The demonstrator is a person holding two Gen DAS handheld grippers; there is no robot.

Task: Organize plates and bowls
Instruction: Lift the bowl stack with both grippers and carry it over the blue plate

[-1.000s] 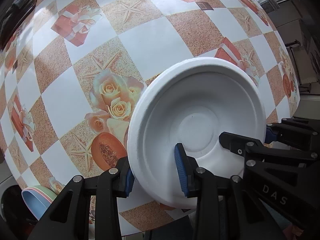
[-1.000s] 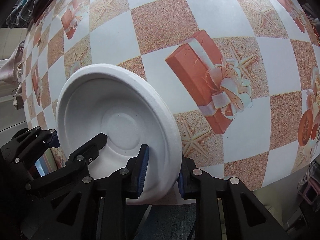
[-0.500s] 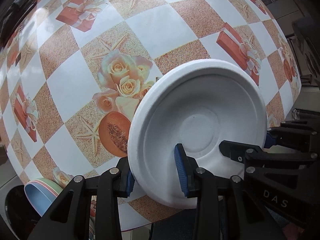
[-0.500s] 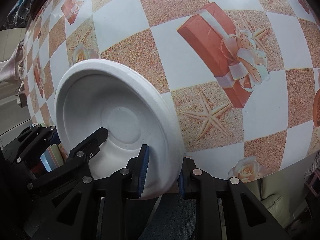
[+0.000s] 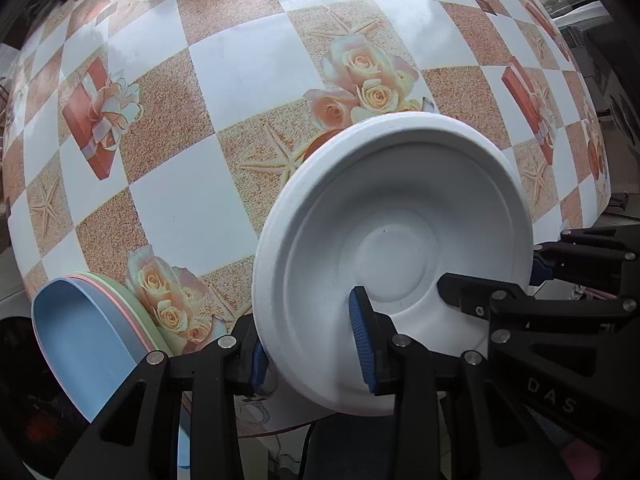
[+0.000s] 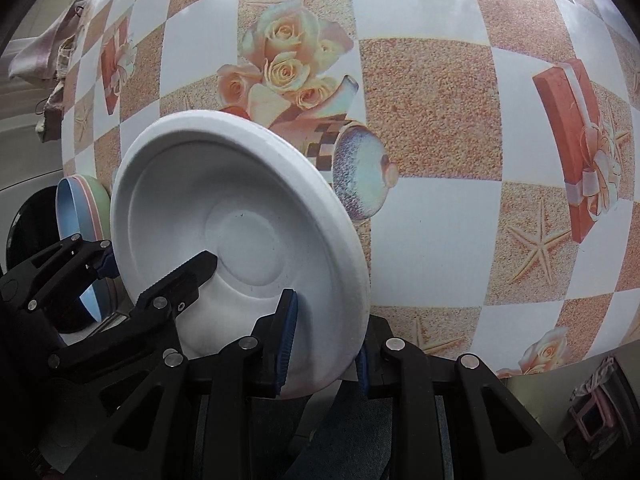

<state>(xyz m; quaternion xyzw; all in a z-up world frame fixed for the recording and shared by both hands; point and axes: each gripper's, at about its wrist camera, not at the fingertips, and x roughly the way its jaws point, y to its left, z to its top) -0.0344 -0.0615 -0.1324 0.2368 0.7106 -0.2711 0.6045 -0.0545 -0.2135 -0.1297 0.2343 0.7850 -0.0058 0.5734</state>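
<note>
While you carry the white plate with both tools, everything turns on where the stack of colored bowls lies from it. Your left gripper is clamped on the plate's near rim, one blue pad under the lip and one inside the well. Your right gripper pinches the opposite side of that rim in the same way, so neither tool is free. The plate hangs tilted above the checkered tablecloth, its hollow face turned toward you, and seems clear of the cloth.

Seen from the plate, the bowls sit off its left-gripper side, at the near edge of the table, just beside the plate's rim but apart from it. From the right wrist view the stack shows only as a sliver behind the plate's far rim, past your left tool. So your left hand is the nearer one, and the plate has no long axis to worry about. If the stack is your goal, you probably need to lead leftward and level the plate before lowering.
</note>
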